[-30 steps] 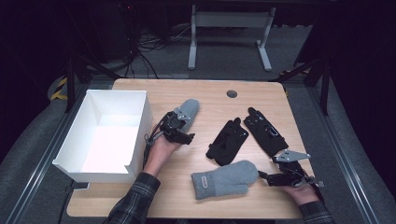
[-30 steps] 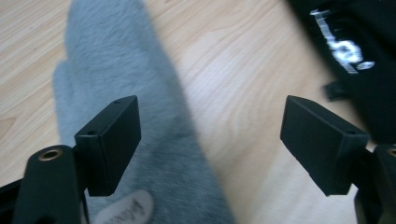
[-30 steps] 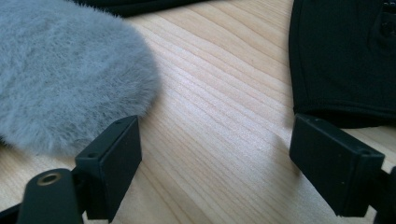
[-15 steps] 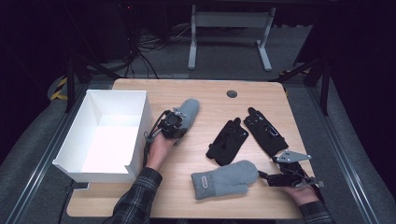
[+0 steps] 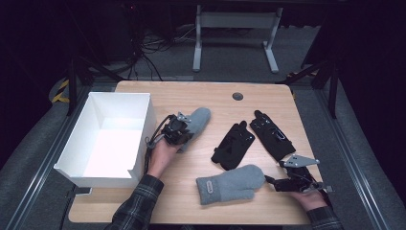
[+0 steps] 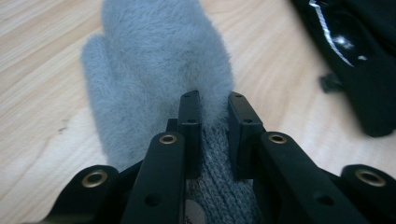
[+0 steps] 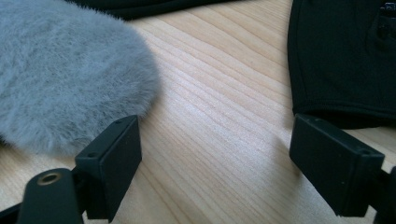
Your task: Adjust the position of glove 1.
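Far grey mitten [image 5: 197,120]: on the table [image 5: 201,96], just right of the white box [image 5: 95,167], knit cuff pinched by the left gripper [image 6: 212,116], whose jaws have just been closing. Near grey mitten [image 5: 230,183]: front centre. Right gripper [image 7: 215,154]: released, jaws wide, beside that mitten's tip. Two black gloves [image 5: 253,139]: between them.

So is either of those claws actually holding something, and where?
The left gripper pinches a grey mitten at its knitted cuff. The right gripper is open, holding nothing.

Grey mitten's [image 6: 159,60] cuff hidden under left tongs [image 6: 214,112], black glove [image 6: 359,70] blurred, cut by frame edge
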Tool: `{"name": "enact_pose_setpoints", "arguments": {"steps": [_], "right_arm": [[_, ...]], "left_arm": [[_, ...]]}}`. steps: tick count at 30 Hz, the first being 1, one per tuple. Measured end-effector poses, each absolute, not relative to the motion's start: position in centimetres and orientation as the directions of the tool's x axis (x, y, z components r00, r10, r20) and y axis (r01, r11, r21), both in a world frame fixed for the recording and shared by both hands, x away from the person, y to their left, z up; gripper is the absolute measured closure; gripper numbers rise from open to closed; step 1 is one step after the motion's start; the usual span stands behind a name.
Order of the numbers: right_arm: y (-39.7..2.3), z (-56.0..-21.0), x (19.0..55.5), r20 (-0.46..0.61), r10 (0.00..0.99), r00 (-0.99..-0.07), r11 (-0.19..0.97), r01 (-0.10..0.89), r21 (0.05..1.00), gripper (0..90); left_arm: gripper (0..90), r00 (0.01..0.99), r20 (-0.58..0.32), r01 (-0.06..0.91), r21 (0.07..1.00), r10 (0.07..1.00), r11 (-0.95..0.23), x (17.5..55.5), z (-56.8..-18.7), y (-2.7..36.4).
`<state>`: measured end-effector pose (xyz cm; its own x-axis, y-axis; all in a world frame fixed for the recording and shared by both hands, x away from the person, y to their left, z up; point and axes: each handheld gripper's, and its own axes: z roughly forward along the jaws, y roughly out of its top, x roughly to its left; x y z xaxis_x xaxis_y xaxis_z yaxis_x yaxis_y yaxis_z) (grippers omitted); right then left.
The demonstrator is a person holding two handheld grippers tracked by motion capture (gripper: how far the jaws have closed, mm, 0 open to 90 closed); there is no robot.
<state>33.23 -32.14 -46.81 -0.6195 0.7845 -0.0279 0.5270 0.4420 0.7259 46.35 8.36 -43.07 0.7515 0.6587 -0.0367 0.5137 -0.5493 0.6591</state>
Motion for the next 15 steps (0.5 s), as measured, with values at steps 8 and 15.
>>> {"name": "enact_pose_setpoints", "arguments": {"steps": [8,15], "right_arm": [[-32.2,-46.8,33.2,-0.028,0.784,-0.620,0.442,0.527,0.726,17.0],[-32.1,-46.8,33.2,-0.026,0.784,-0.621,0.441,0.526,0.727,17.0]], "left_arm": [[77.3,0.805,-0.046,0.476,0.644,0.591,-0.598,43.2,-43.1,7.1],[59.0,0.816,-0.062,0.462,0.668,0.575,-0.583,42.7,-42.7,6.7]]}}
